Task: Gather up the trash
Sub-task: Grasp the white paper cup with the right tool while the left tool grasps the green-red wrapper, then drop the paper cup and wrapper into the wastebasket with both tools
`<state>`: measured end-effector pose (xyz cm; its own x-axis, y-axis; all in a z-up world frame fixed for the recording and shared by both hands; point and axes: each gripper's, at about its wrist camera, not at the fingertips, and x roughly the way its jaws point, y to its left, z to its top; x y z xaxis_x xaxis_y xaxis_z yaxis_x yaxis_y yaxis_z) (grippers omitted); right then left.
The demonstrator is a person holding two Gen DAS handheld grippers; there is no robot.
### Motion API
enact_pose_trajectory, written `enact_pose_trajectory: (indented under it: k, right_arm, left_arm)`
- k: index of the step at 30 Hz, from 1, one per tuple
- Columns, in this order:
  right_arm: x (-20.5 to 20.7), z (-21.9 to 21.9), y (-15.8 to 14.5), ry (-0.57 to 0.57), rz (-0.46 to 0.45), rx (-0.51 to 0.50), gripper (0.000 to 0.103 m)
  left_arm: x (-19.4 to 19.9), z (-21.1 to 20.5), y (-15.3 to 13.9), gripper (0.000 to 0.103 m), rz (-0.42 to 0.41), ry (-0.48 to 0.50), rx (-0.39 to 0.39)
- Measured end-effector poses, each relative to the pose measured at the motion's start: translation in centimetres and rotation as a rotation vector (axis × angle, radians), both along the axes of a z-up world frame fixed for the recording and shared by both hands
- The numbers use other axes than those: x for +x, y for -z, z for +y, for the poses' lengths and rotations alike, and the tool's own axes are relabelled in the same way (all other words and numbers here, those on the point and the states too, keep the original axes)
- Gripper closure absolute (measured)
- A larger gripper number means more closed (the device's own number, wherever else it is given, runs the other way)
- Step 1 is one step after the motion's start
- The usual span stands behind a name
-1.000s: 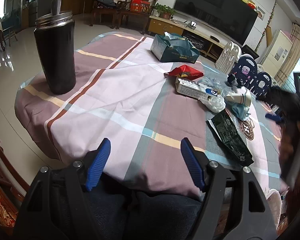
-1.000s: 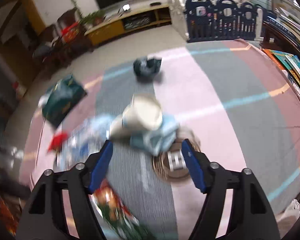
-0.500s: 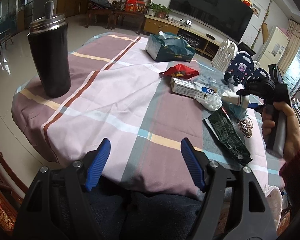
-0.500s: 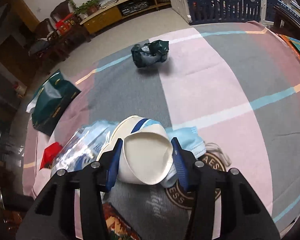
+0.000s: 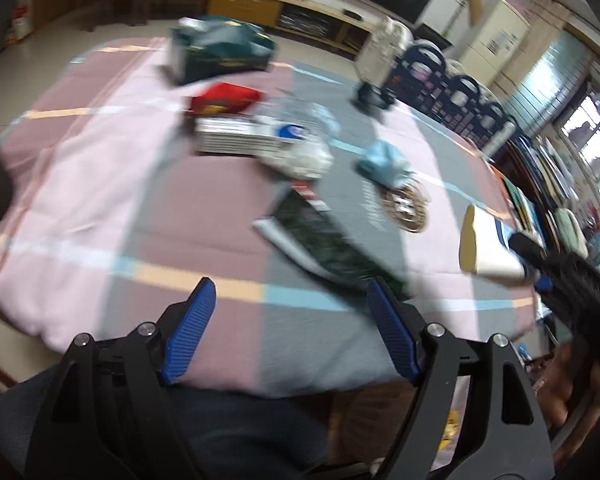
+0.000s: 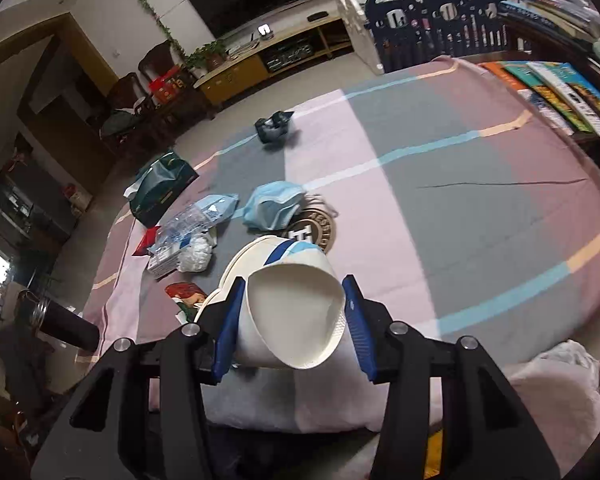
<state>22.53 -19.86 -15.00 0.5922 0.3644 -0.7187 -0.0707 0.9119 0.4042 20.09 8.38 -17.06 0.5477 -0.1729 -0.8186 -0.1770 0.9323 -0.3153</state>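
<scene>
My right tongs (image 6: 290, 322) pinch the paper cup (image 6: 292, 312) at its squashed sides, lifted clear of the table's near edge (image 6: 480, 240), while my left tongs (image 5: 290, 330) hang spread and empty. The thin wall is already buckled, so I judge a harder squeeze or a jolt could pop it out. Its long axis lies along the fingers, open mouth toward the camera, base pointing away toward the blue mask (image 6: 274, 204).

A table under a checked cloth (image 6: 440, 216) of pink, grey and mauve. A crumpled blue face mask (image 6: 274, 208) lies near centre, touching a round brown coaster (image 6: 318, 232) at its 4 o'clock. At 12 o'clock sits a dark crumpled wrapper (image 6: 274, 126); at 9 o'clock a green tissue box (image 6: 162, 188); books (image 6: 560, 92) line the 2 o'clock edge.
</scene>
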Motion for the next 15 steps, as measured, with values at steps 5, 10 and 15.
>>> enact_pose_trajectory:
  k: [5, 10, 15]
  right_arm:
    - [-3.3, -2.7, -0.7, 0.033, -0.013, -0.094, 0.054]
    - [-4.6, -2.9, -0.9, 0.021, -0.044, -0.177, 0.054]
    - [-4.4, -1.5, -0.7, -0.004, -0.046, -0.139, 0.054]
  left_arm:
    - [5.8, -3.5, 3.3, 0.023, 0.144, -0.01, -0.097]
    - [7.0, -5.3, 5.2, 0.079, 0.212, 0.011, 0.018]
    - [4.1, -4.8, 2.7, 0.091, 0.084, 0.012, 0.075]
